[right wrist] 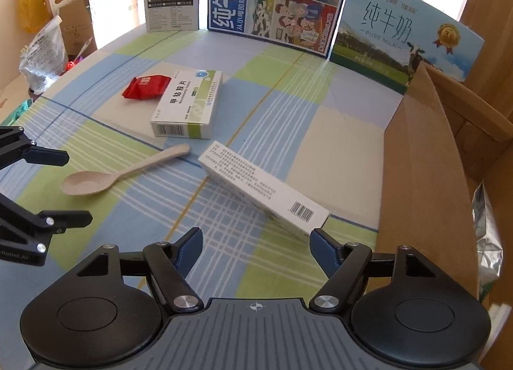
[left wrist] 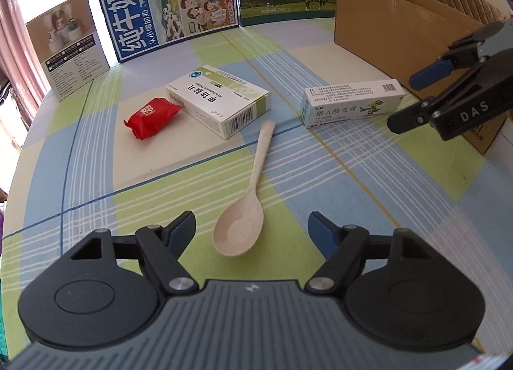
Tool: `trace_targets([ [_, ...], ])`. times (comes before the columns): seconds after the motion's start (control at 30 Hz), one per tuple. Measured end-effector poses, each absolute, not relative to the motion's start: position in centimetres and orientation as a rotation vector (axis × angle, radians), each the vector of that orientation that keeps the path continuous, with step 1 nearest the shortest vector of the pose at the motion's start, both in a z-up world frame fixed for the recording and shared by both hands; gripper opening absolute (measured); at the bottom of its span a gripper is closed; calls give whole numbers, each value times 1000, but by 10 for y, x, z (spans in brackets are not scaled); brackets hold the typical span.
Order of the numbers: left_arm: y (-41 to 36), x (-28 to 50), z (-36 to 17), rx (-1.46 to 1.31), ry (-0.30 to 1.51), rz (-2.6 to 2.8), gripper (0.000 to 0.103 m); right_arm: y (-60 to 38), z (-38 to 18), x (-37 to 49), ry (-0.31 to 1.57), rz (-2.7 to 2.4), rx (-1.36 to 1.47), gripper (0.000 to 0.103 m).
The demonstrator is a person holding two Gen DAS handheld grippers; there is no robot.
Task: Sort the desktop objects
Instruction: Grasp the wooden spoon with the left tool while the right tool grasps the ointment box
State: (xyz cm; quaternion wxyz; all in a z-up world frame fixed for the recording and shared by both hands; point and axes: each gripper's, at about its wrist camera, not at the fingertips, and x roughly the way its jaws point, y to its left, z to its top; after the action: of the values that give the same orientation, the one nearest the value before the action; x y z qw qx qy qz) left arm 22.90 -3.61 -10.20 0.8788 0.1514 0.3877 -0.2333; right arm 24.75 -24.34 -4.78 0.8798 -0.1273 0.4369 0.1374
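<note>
Desktop objects lie loose on the checked cloth of the surface (left wrist: 96, 177), and none of them is held now. Both pairs of fingers are spread wide and empty.

Just ahead of the left gripper (left wrist: 251, 225), almost centred in the gap between its fingers, lies the beige spoon (left wrist: 248, 196). Its bowl is toward the fingers and its handle points away from them. I judge that the gripper is lined up this way because the spoon is the next thing to take, and the wide opening leaves room to come down on both sides of the bowl.

Beyond the tip of the handle lies the white and green medicine box (left wrist: 221, 98). The red snack packet (left wrist: 152, 118) touches it on the side of the left finger. Far out past the right finger is the long ointment box (left wrist: 352, 102).

The right gripper (right wrist: 256, 243) points at that same ointment box (right wrist: 266, 193); its barcode end lies just in front of the right finger (right wrist: 323, 248), and the box runs away at a slant toward the left finger's side. Outside the right finger stands the open cardboard carton (right wrist: 423, 161), with a silver bag (right wrist: 487, 235) already inside. Probably the carton is the place where the sorted things go, and therefore it is kept close to this gripper.

Milk cartons (right wrist: 279, 1) stand upright at the far edge, well apart from all fingers. They seem to be only a background wall.
</note>
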Motion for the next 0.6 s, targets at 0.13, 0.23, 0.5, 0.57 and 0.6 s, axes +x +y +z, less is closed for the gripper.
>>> trace_targets([
  [0.13, -39, 237, -108, 317, 816, -491, 59, -238, -52, 260, 904, 287, -311, 72],
  [0.23, -40, 239, -110, 312, 817, -490, 49, -234, -56, 270, 910, 292, -346, 72],
  [0.5, -34, 244, -114, 258, 826, -474, 28, -229, -68, 287, 913, 299, -442, 72],
  [0.57, -33, 244, -114, 247, 831, -475, 25, -229, -69, 292, 920, 298, -444, 72],
  [0.6, -34, 245, -114, 245, 833, -478, 24, -229, -70, 294, 923, 297, -450, 72],
])
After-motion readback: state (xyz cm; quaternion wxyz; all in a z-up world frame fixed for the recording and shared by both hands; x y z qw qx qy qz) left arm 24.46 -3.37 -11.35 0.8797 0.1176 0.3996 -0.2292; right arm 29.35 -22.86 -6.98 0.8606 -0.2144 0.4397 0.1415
